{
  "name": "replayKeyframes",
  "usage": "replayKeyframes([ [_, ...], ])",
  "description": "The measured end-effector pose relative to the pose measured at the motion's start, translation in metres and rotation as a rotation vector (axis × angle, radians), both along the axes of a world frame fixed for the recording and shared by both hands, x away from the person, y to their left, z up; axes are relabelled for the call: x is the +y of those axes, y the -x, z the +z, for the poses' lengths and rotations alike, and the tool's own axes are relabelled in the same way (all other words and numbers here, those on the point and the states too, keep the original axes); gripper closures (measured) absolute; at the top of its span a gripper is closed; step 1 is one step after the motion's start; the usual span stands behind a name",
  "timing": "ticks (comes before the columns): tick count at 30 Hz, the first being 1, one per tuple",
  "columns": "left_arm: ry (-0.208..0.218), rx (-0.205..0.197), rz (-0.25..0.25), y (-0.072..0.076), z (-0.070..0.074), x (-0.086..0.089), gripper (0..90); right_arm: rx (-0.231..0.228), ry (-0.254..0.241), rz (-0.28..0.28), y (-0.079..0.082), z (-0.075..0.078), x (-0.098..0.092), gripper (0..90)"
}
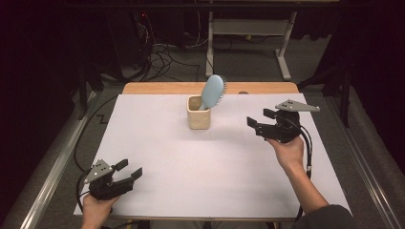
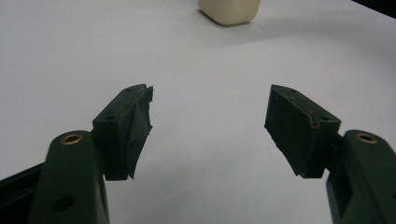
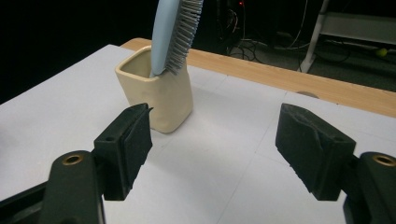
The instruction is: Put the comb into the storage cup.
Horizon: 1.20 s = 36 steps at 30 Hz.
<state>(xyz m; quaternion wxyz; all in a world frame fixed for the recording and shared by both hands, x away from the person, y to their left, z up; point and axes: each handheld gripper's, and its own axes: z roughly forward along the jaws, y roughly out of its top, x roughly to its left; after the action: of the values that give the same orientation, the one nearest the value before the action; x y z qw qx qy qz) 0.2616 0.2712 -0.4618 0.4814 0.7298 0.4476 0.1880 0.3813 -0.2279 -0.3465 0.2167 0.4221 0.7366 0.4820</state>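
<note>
Item: blue hairbrush [image 1: 212, 91], standing handle-down and tilted in my cream cup [image 1: 198, 112] at the far middle of the white table [image 1: 157, 143]. My right gripper [image 1: 254, 125] is wide open, empty, well right of the cup. My left gripper [image 1: 130, 170] is wide open, empty, near corner.
</note>
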Motion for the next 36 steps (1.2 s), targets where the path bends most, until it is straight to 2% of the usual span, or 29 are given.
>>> replayKeyframes([
  [36, 0.001, 0.003, 0.002, 0.000, 0.000, 0.001, 31.8, -0.019, 0.021, -0.020, 0.014, -0.002, -0.015, 27.4],
])
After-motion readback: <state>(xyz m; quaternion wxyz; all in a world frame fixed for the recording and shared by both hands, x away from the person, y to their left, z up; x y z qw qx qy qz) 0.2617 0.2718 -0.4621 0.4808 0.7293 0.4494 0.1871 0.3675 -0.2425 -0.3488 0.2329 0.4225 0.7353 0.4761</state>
